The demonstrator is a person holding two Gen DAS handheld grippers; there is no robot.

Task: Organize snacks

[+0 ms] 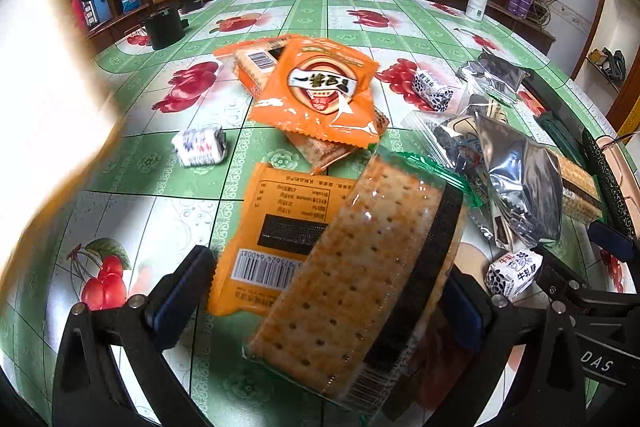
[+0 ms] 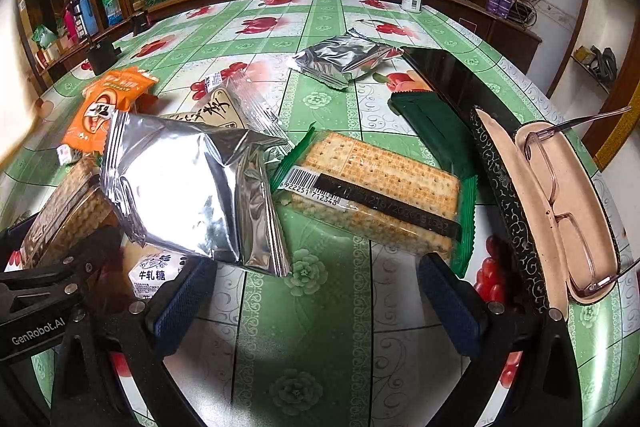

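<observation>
Clear-wrapped square cracker packet [image 1: 352, 267] sits between the spread fingers of the left claw [image 1: 320, 291], over the desk [image 1: 132, 211]. Right claw [image 2: 316, 287] hangs open, empty. Orange, silver packets lie scattered; sorting looks barely begun.

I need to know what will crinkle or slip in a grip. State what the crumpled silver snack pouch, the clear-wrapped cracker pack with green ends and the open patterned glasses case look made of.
Crumpled silver snack pouch: metallised foil film, probably; mirror-like glare, sharp creases.
Clear-wrapped cracker pack with green ends: thin glossy plastic; crackers show through.
Open patterned glasses case: stiff shell, matte beige lining; exact material unclear.
</observation>
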